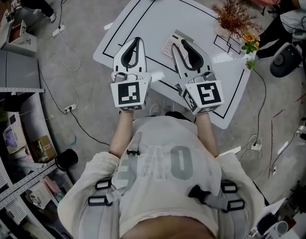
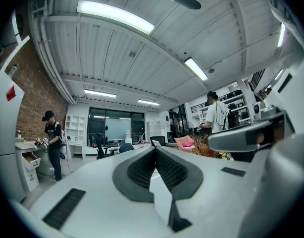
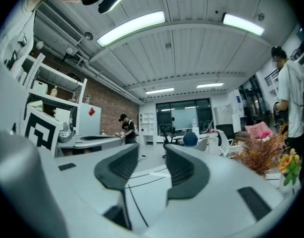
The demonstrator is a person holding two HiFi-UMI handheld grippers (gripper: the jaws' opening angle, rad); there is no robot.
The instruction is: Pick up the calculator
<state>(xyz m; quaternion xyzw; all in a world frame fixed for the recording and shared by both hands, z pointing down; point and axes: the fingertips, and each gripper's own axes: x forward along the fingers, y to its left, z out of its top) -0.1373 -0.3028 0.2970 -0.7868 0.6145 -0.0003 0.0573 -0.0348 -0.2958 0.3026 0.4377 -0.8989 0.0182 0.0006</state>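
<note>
On the white table (image 1: 143, 19), the right gripper (image 1: 179, 44), jaws slightly parted and empty, hovers nearest the calculator (image 1: 168, 47), covering its right part. The left gripper (image 1: 138, 40), clenched on nothing, lies farther left.

Overhead and level views, shared table (image 1: 158, 21)

Strip lights (image 2: 115, 16) above the left gripper (image 2: 155, 150) give even brightness. Glare whitens the table (image 1: 158, 14) just right of the right gripper (image 1: 179, 43). Both gripper views bulge, with black corners and near parts perhaps soft.
</note>
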